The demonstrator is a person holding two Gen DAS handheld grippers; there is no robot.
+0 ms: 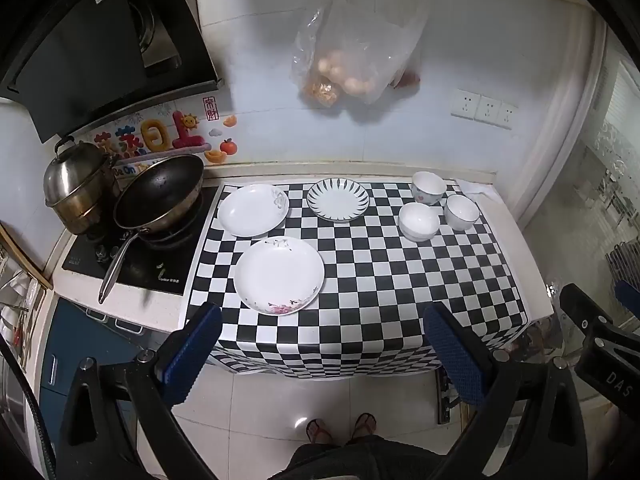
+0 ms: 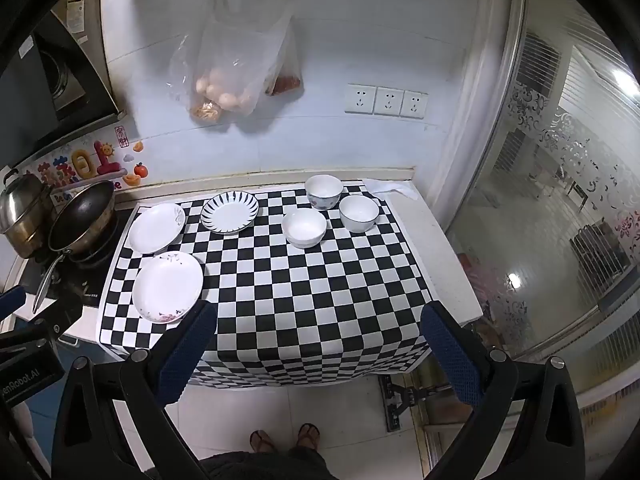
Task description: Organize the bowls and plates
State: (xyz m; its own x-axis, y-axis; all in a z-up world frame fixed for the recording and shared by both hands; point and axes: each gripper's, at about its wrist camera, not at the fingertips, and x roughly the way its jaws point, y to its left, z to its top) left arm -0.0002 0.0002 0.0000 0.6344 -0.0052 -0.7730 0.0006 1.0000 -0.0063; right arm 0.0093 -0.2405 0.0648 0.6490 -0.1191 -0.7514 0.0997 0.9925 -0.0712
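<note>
Your three plates lie ahead of the left gripper (image 1: 322,344): the pink-flowered plate (image 1: 279,274) just past its left finger, the grey-flowered plate (image 1: 253,209) beyond that, and the black-striped plate (image 1: 338,200) beside it, none touching. The three bowls cluster farther out toward your right gripper (image 2: 320,346): a plain white bowl (image 2: 304,227) nearest, a blue-rimmed bowl (image 2: 359,213) and a patterned bowl (image 2: 324,191) behind; whether they touch is hard to tell. Both grippers hang over the checkered cloth (image 1: 400,280) edge, fingers spread wide, holding nothing. Left of your fingers sit a wok (image 1: 158,198) and a steel pot (image 1: 78,186).
</note>
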